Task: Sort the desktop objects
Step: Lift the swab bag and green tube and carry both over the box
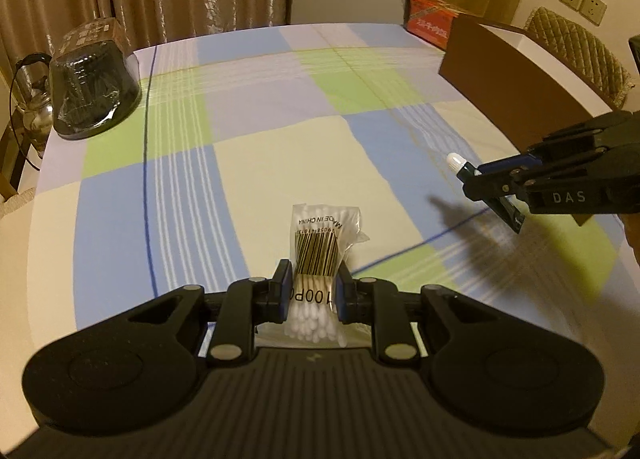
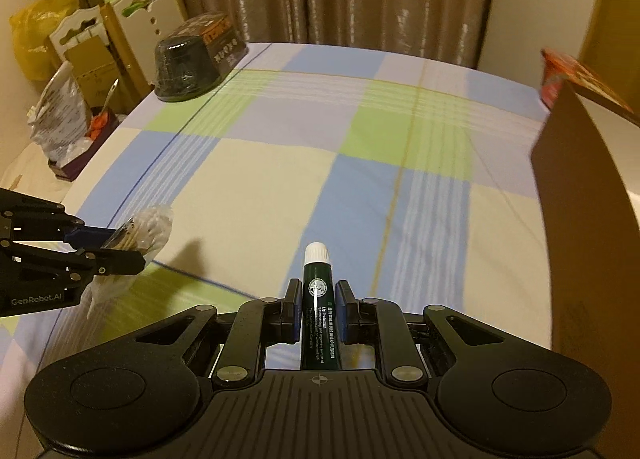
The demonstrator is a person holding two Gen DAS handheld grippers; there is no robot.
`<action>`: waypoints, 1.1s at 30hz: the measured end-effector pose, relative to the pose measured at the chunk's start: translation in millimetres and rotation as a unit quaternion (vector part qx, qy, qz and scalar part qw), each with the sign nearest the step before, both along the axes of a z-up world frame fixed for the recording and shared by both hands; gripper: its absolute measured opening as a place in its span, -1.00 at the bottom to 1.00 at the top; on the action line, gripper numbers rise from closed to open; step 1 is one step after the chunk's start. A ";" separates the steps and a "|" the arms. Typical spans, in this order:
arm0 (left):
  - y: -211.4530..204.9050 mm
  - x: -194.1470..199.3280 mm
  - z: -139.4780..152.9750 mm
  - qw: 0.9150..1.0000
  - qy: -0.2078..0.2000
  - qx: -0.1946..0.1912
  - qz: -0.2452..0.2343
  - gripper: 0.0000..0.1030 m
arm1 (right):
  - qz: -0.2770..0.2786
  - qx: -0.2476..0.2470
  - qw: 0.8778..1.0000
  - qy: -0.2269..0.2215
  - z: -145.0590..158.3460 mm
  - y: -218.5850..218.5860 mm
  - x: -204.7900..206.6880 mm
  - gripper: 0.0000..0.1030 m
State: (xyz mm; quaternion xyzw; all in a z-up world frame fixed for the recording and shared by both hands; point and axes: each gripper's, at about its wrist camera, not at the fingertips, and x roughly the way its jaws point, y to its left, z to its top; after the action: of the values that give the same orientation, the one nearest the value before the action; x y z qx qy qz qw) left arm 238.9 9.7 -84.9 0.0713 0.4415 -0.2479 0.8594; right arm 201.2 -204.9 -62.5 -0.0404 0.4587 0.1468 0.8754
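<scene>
Two items are up off the checked tablecloth (image 1: 280, 163) at once, so we judge the step in hand to be carrying both to the brown box (image 1: 516, 79) at the right edge of either view. To do it well we should bring each hand in over the box's open top before letting go — one at a time, so the grippers don't meet.

Our left gripper (image 1: 312, 291) is closed almost fully on the cotton swab packet (image 1: 320, 243), low centre of the left view: a clear crinkly bag with a barcode, white tips bunched below.

Our right gripper (image 2: 317, 309) is clamped tight on the lip balm tube (image 2: 317, 299) — slim, dark green, white cap pointing away.
</scene>
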 end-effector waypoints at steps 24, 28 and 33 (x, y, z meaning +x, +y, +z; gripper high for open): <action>-154.4 -135.1 36.8 0.998 -0.015 0.027 0.045 -0.66 | 0.033 0.035 0.999 0.016 19.8 -168.1 -125.4 -0.70; -190.2 -156.1 36.2 0.999 -0.004 0.021 0.034 -0.66 | 0.004 0.033 0.999 0.016 23.4 -195.9 -139.6 -0.70; -222.5 -170.7 33.5 1.000 0.000 0.017 -0.007 -0.66 | -0.047 0.025 0.999 0.010 31.9 -219.5 -155.6 -0.70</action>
State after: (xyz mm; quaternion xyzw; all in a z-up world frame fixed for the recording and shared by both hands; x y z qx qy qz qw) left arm 68.2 -212.8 -51.4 0.0890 0.4454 -0.2465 0.8561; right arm 45.6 -424.4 -30.6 0.0046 0.4649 0.1172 0.8776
